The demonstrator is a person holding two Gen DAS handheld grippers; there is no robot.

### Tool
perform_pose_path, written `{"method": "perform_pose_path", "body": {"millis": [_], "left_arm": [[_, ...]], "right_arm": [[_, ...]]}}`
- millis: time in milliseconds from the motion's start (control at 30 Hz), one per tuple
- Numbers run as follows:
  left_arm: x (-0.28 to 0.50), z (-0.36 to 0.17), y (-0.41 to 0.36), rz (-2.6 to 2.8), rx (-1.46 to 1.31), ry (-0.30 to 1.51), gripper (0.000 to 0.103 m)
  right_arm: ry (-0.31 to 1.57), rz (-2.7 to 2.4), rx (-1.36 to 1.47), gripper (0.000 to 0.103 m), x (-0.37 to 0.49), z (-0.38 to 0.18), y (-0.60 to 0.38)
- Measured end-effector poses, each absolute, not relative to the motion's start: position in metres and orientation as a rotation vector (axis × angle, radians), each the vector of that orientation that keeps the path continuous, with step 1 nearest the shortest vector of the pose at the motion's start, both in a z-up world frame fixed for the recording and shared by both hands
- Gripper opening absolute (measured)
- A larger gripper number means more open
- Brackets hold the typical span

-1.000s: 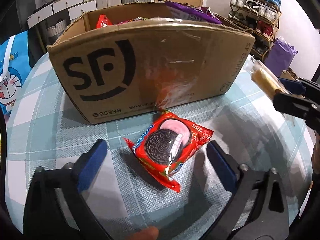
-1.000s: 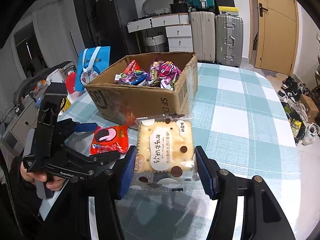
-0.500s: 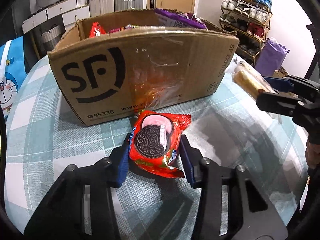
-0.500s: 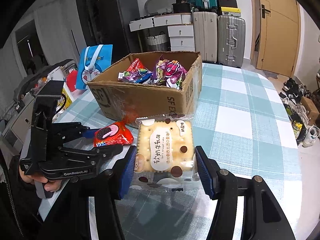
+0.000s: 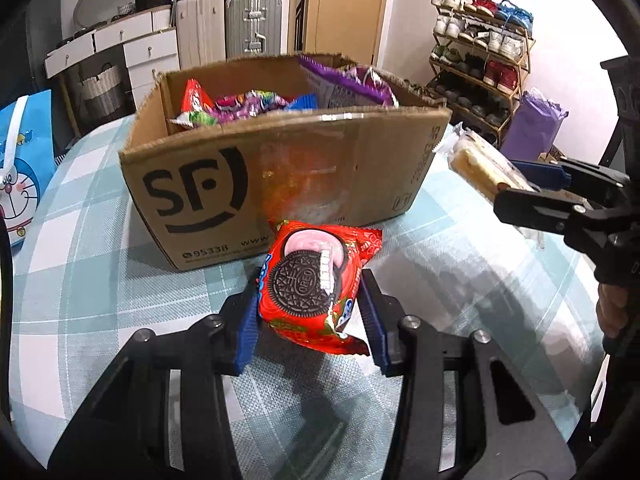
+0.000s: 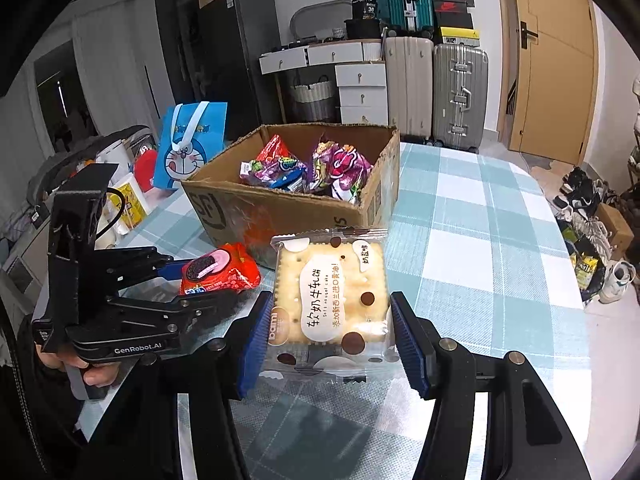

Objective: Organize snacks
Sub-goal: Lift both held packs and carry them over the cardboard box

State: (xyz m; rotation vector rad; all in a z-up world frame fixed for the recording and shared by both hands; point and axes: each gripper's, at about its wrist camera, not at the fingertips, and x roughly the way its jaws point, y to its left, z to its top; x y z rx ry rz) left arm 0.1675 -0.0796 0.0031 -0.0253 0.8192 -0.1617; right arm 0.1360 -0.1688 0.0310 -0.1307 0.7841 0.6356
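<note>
My left gripper (image 5: pixel 310 316) is shut on a red Oreo packet (image 5: pixel 316 284) and holds it above the table, just in front of the open cardboard box (image 5: pixel 280 184). The packet also shows in the right wrist view (image 6: pixel 218 270), with the left gripper (image 6: pixel 188 276) around it. My right gripper (image 6: pixel 332 332) is shut on a clear-wrapped cracker packet (image 6: pixel 330 296), lifted in front of the box (image 6: pixel 288 208). In the left wrist view the cracker packet (image 5: pixel 480 168) and right gripper (image 5: pixel 532 188) are at the right of the box. The box holds several snack packets (image 6: pixel 312 168).
The table has a teal and white checked cloth (image 6: pixel 480 240). A blue Doraemon bag (image 6: pixel 188 148) stands left of the box. Suitcases (image 6: pixel 436 88) and drawers stand behind the table; a shoe rack (image 5: pixel 480 60) is at the right.
My left gripper closed on the Oreo packet and lifted it off the table toward the box. My right gripper kept holding the cracker packet and rose slightly.
</note>
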Motion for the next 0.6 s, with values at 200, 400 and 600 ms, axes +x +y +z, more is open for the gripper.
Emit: {"method": "perform_pose_path", "body": {"millis": [200, 400, 600], "left_arm": [[0.151, 0.029, -0.070, -0.161, -0.032, 0.777, 0.042], [0.133, 0.049, -0.059, -0.153, -0.038, 0.748, 0.042], [0.122, 0.058, -0.064, -0.146, -0.042, 0.727, 0.042]], "right_arm": [[0.747, 0.637, -0.128, 0.058, 0.130, 0.041, -0.169], [0.722, 0.639, -0.125, 0.058, 0.125, 0.050, -0.169], [0.709, 0.640, -0.131, 0.058, 0.121, 0.055, -0.167]]}}
